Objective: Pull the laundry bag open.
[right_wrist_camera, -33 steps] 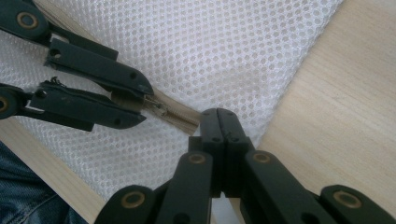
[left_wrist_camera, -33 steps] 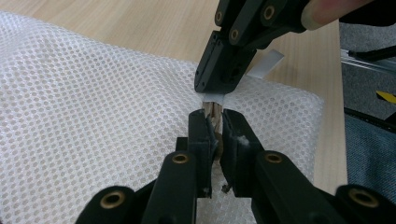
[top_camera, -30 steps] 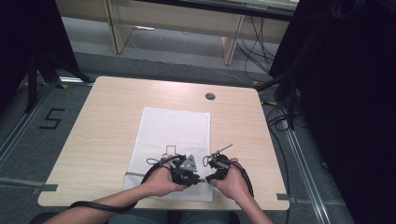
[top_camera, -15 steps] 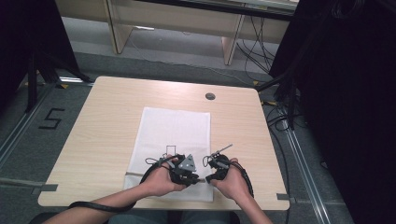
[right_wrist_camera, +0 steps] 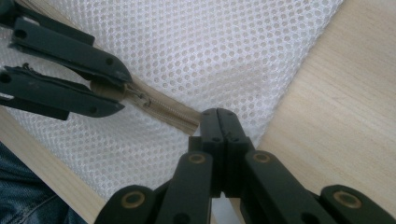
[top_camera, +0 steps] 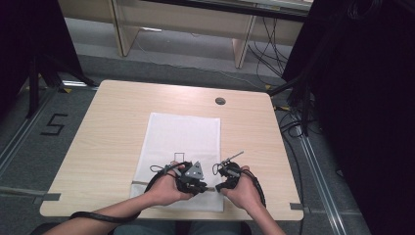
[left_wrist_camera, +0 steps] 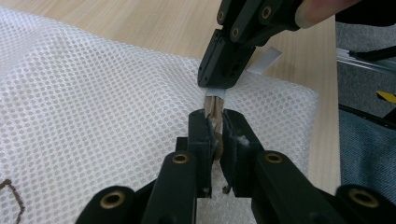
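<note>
In front of me is one wooden table (top_camera: 107, 127) with one white mesh bag (top_camera: 183, 137) lying flat on it, its long side running from my near edge toward the far edge, and its tan zipper (right_wrist_camera: 163, 109) runs left to right along the near end, close to the table's near edge. Both my forearms come in from the near side and angle inward, so my two hands sit just beside each other over that near end of the bag. My left hand (top_camera: 164, 190) curls around the left gripper (left_wrist_camera: 214, 133), which points right along the zipper line; its jaws are clamped on the zipper, the tan tape and its small pull pinched between the pads. My right hand (top_camera: 242, 188) holds the right gripper (right_wrist_camera: 218, 123) pointing left and down toward the other one, jaws pressed fully together on the right end of the zipper, where a small white tab (left_wrist_camera: 264, 59) sticks out beside them. The two grippers face each other tip to tip, near but not touching, with a short stretch of zipper between them.
</note>
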Demonstrator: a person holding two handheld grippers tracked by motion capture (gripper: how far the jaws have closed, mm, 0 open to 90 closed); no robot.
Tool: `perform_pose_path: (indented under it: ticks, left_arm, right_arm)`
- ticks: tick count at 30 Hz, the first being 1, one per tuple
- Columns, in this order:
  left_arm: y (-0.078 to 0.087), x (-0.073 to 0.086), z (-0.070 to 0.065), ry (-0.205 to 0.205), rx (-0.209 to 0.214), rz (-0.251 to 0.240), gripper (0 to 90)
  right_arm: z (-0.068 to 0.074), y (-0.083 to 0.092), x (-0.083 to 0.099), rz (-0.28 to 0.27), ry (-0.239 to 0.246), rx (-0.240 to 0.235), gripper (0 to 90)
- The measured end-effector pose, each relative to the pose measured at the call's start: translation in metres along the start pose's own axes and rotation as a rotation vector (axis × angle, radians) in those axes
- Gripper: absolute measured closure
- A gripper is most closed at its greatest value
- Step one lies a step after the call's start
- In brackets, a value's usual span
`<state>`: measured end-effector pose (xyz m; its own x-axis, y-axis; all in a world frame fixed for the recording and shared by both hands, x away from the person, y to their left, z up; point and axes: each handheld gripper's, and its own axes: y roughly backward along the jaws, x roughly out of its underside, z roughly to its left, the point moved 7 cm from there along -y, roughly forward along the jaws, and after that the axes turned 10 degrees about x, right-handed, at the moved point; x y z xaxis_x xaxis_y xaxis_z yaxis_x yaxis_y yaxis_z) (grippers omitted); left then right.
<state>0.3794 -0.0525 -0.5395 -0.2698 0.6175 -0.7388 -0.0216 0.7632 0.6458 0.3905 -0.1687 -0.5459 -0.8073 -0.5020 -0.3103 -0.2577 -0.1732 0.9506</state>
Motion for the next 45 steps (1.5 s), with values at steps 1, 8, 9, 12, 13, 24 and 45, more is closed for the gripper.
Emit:
perform_pose_path:
  ticks: [1, 8, 9, 12, 13, 24, 45]
  left_arm:
    - [0.000, 0.000, 0.000, 0.000, 0.000, 0.000, 81.9]
    - [0.002, 0.001, 0.000, -0.006, -0.005, 0.011, 81.9]
    - [0.002, 0.001, 0.000, -0.006, -0.005, 0.010, 81.9]
    - [0.002, 0.001, 0.000, -0.011, -0.002, 0.011, 81.9]
    - [0.002, 0.001, 0.000, -0.004, -0.002, 0.011, 81.9]
    - [0.005, 0.002, -0.001, -0.001, -0.004, 0.006, 81.9]
    - [0.015, 0.006, -0.001, -0.003, -0.009, 0.013, 81.9]
  right_arm:
    - [0.000, 0.000, 0.000, 0.000, 0.000, 0.000, 90.0]
    - [0.001, 0.000, 0.000, 0.005, -0.002, 0.005, 90.0]
    - [0.001, 0.001, 0.000, 0.007, -0.007, 0.011, 90.0]
    - [0.001, 0.000, 0.000, 0.002, 0.002, 0.011, 90.0]
    - [0.001, 0.000, -0.001, -0.003, 0.006, 0.006, 90.0]
    - [0.001, 0.000, 0.000, 0.007, -0.002, 0.005, 90.0]
    - [0.001, 0.000, 0.000, 0.002, 0.004, 0.007, 90.0]
